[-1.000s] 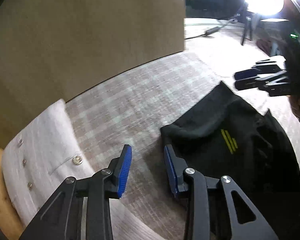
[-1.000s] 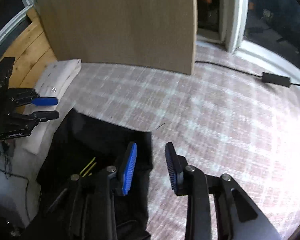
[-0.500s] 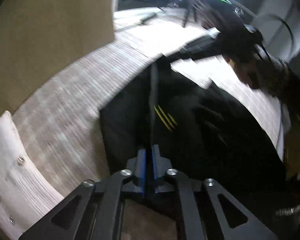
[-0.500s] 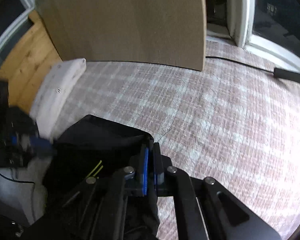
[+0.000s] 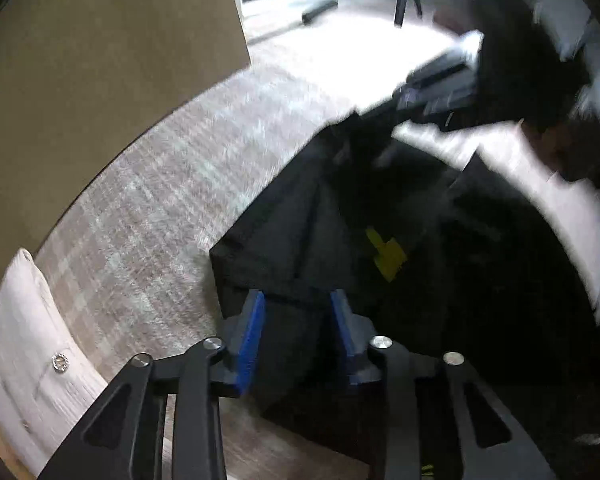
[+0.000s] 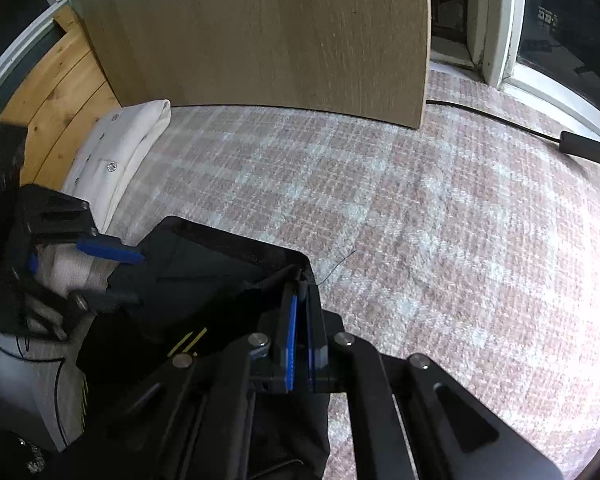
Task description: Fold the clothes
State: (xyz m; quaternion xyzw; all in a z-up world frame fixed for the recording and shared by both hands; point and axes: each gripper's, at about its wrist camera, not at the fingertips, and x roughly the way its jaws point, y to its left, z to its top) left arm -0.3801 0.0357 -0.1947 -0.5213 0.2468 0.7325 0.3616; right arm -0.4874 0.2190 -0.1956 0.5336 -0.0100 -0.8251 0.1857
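A black garment (image 5: 380,208) with yellow stripes (image 5: 386,254) lies on the plaid carpet (image 5: 160,208). My left gripper (image 5: 297,300) hangs over its near left corner; its jaws are opening, the blue pads stand apart, and black cloth lies between them. In the right wrist view my right gripper (image 6: 300,284) is shut on the far right corner of the black garment (image 6: 204,264), lifting that edge a little. The left gripper (image 6: 124,276) shows at the garment's left edge there. The right gripper (image 5: 436,92) appears blurred at the garment's far end.
A folded white garment with buttons (image 6: 120,152) lies to the left beside wooden planks (image 6: 60,92). An upright brown board (image 6: 260,32) stands behind the carpet (image 6: 420,220). A black cable with an adapter (image 6: 586,148) runs along the far right, near a door frame (image 6: 496,20).
The left gripper swung from beside the white garment onto the black garment, shut on its edge, then parted its pads again. The right gripper closed on the garment's corner and has held still.
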